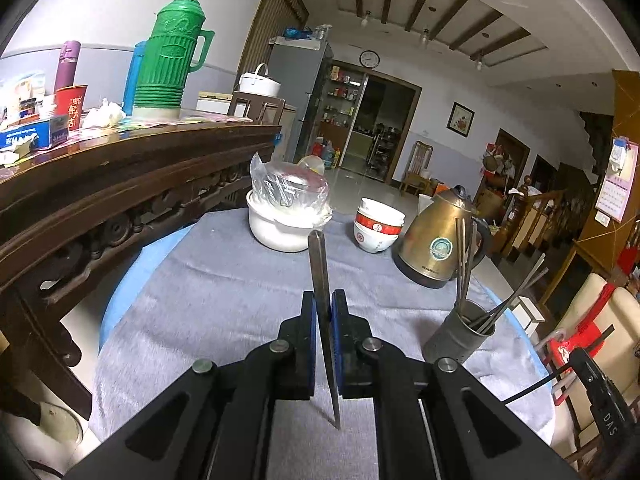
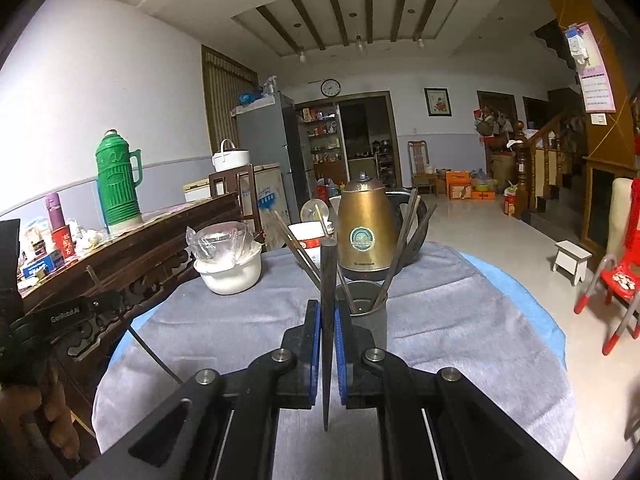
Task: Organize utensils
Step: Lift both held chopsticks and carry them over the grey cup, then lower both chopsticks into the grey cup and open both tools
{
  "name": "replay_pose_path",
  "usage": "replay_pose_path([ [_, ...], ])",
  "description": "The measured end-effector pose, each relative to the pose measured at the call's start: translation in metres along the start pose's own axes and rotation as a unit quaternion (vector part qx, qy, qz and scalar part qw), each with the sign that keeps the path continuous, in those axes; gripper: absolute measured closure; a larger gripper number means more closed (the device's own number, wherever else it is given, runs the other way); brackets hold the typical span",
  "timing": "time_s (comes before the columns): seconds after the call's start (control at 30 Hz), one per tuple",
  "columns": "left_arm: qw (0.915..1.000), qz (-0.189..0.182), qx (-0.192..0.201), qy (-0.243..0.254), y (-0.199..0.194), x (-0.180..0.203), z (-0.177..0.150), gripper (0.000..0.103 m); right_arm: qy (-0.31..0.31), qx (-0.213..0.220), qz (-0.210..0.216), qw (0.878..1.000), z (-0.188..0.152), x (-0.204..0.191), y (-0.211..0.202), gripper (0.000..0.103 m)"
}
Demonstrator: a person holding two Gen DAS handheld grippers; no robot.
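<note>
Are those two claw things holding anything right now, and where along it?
Yes. The left gripper pinches one dark chopstick partway along its length; the right gripper holds another chopstick likewise.

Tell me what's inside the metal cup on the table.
The cup holds several dark chopsticks standing upright and fanning outward. Their lower ends and the cup's bottom are hidden by its wall, so anything else inside can't be seen.

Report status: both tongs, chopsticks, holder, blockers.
Left tongs shut on one chopstick. Right tongs shut on another chopstick. Metal holder directly ahead of right, chopsticks already inside. Gold kettle behind it.
</note>
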State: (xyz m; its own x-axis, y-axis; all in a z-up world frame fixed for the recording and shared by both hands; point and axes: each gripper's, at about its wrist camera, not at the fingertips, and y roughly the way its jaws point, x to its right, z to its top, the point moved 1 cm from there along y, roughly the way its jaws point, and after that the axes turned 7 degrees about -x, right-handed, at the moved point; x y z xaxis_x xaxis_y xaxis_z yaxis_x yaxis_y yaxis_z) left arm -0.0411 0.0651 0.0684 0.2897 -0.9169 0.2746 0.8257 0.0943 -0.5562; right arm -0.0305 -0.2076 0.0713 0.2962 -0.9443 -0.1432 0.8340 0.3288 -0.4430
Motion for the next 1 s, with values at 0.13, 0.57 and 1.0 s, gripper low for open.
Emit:
replay_pose_path([
  [0.13, 0.9999, 0.008, -0.005, 0.004, 0.002, 0.007, 0.004, 0.096, 0.002, 0.006, -0.002, 1.0, 0.006, 0.001, 0.002, 0.096],
  [0.57, 0.9993, 0.014, -0.026, 0.023, 0.004, 0.031, 0.021, 0.097, 0.004, 0.032, 0.004, 0.999, 0.027, 0.001, -0.009, 0.096],
  [1.0, 0.9968, -0.065, -0.043, -0.016, -0.001, 0.028, 0.031, 0.097, 0.019, 0.029, 0.011, 0.999, 0.028, 0.012, -0.014, 0.096],
])
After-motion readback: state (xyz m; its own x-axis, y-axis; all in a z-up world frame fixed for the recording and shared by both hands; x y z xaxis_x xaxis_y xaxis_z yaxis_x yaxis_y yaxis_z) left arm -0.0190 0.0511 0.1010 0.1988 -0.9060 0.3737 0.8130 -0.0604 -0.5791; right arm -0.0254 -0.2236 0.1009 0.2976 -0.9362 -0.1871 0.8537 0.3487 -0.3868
